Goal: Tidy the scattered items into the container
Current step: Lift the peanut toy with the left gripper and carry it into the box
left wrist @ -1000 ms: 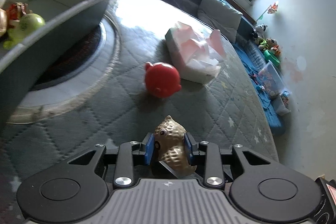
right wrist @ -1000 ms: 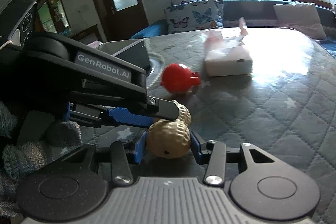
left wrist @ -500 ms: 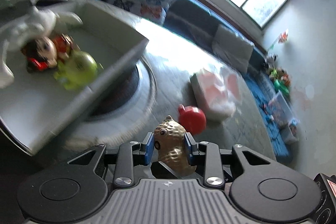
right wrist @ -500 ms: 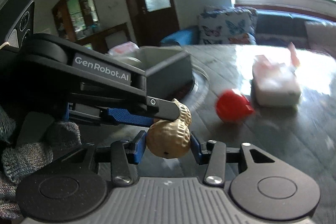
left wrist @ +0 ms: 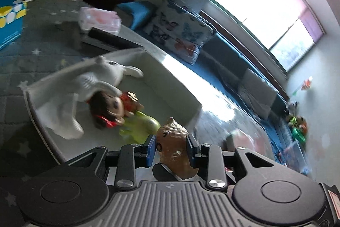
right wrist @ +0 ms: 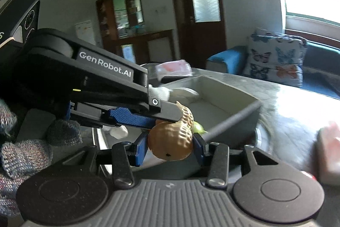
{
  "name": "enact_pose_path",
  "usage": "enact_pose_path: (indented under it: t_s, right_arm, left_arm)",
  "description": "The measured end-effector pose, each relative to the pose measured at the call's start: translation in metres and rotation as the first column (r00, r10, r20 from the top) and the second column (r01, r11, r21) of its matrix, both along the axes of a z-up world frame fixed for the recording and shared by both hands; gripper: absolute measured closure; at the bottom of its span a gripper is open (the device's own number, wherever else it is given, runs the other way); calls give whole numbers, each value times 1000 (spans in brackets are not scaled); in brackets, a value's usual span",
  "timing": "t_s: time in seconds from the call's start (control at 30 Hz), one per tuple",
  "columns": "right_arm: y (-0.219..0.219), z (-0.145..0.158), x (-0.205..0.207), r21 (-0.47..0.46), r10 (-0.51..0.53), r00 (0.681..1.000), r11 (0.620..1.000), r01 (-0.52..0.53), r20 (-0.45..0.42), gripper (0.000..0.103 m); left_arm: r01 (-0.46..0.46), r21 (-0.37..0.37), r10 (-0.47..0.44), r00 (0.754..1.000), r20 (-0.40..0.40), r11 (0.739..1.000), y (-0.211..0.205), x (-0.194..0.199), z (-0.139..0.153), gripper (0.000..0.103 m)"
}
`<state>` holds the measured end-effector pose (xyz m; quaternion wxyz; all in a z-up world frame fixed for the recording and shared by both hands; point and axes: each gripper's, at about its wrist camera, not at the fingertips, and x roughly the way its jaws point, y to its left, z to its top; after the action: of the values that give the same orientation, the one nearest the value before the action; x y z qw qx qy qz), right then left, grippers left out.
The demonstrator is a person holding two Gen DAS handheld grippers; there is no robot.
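Observation:
Both grippers are shut on one brown peanut-shaped owl toy, each on one end of it. My left gripper holds the end with the face. My right gripper holds the round end, and the left gripper crosses over it from the left. The toy hangs above the near edge of the grey bin, which also shows in the right wrist view. The bin holds a white plush, a dark-haired doll and a green toy.
A pink tissue pack and a blue box lie on the quilted table beyond the bin. A tissue box sits at the right. A sofa with a butterfly cushion stands behind the table. A gloved hand holds the left gripper.
Both grippers have carried the owl toy together from the table near the red toy up and left over the bin. The red toy has left both views.

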<state>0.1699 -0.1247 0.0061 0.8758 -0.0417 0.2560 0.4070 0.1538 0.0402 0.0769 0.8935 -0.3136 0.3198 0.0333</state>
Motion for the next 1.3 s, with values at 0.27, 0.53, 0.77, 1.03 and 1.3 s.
enact_pose_path:
  t_s: [0.27,0.53,0.77,1.03,1.3]
  right_arm:
    - [43,-8,20,-56,84,996,995,-86,-41,58]
    - [58,-21,28,-120,97,990,987,-109,-102,58]
    - [72,-21,29,-210,120,989,968,-137,-89,58]
    - [93,-26,35,-339,159,983,923,-181,-91,58]
    - [107,-33,43,-401,175,979,893,-203,-107,55]
  left_arm:
    - [-61,-39,59,997,-56,997,37,10,-15,70]
    - [-59,-71,51,992,-115,996,48,18,-32,70]
    - [-37,-58,30,991,-131,998,50,22,-34,70]
    - [10,-8,-11,983,-183,1000,44,35,-37,70]
    - [39,-2,-39,977,-208,999,44,41,-41,70]
